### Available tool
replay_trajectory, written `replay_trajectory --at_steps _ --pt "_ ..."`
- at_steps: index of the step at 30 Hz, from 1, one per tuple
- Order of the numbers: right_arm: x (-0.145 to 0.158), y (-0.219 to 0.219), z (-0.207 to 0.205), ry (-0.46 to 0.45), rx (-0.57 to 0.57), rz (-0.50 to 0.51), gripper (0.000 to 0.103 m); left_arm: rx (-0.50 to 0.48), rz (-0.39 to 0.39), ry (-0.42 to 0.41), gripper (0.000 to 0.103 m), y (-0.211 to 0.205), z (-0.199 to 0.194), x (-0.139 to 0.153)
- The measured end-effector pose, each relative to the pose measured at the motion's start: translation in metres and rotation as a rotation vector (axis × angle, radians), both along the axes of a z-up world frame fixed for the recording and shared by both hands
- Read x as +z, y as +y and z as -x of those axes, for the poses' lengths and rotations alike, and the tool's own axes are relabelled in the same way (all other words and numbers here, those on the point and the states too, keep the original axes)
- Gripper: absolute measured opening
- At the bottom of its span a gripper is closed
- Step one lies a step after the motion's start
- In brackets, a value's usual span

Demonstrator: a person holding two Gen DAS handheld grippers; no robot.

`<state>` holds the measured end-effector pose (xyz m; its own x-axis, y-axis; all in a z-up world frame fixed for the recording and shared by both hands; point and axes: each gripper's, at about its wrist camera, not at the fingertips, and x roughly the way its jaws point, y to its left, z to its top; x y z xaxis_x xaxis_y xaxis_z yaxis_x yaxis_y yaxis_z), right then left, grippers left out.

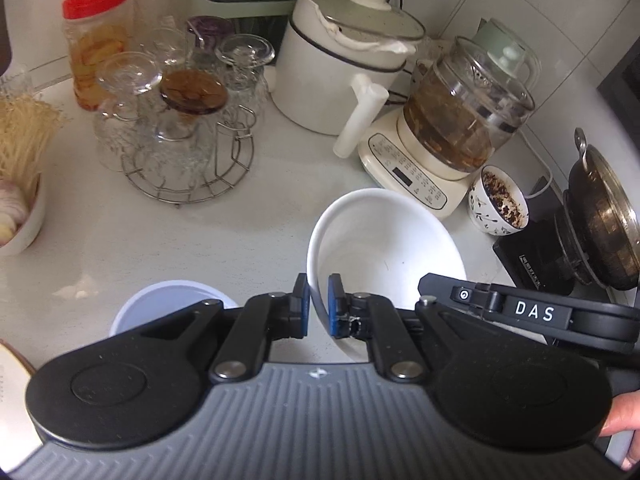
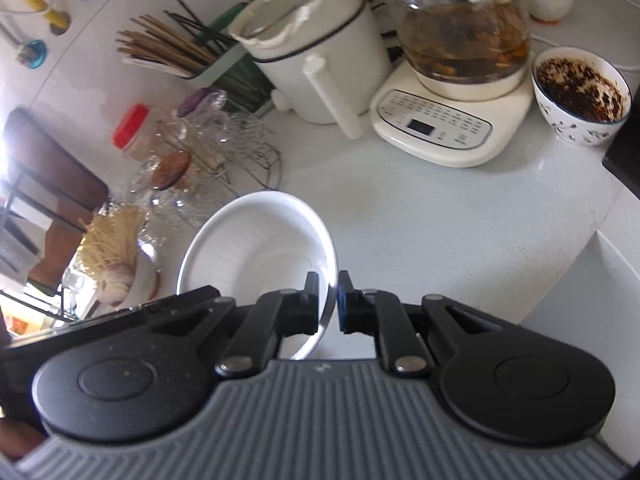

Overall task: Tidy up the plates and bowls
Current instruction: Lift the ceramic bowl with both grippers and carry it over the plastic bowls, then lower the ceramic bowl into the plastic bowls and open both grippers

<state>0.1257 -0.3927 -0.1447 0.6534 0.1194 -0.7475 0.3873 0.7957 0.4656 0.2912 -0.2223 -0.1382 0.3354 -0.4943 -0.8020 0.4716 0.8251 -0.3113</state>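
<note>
Both claws, left [image 1: 319,306] and right [image 2: 329,304], pinch the white bowl [image 1: 384,236] by opposite rims; carrying step; next likely needs lowering onto the blue bowl [image 1: 168,300] left of left claw

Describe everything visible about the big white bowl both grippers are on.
The white bowl is plain, glossy and ceramic-looking, wide and deep, with a few small dark specks inside but no food. It is tilted, its opening facing the cameras, above the pale countertop. The left gripper pinches its rim on one side between blue pads; the right gripper clamps the opposite rim. Whether its base touches the counter is hidden.
</note>
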Motion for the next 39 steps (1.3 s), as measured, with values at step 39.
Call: replay_trajectory --at_steps 39 --pt "-0.034 0.119 -0.044 0.052 0.210 0.052 0.014 0.221 -0.036 0.051 0.012 0.134 0.013 -0.046"
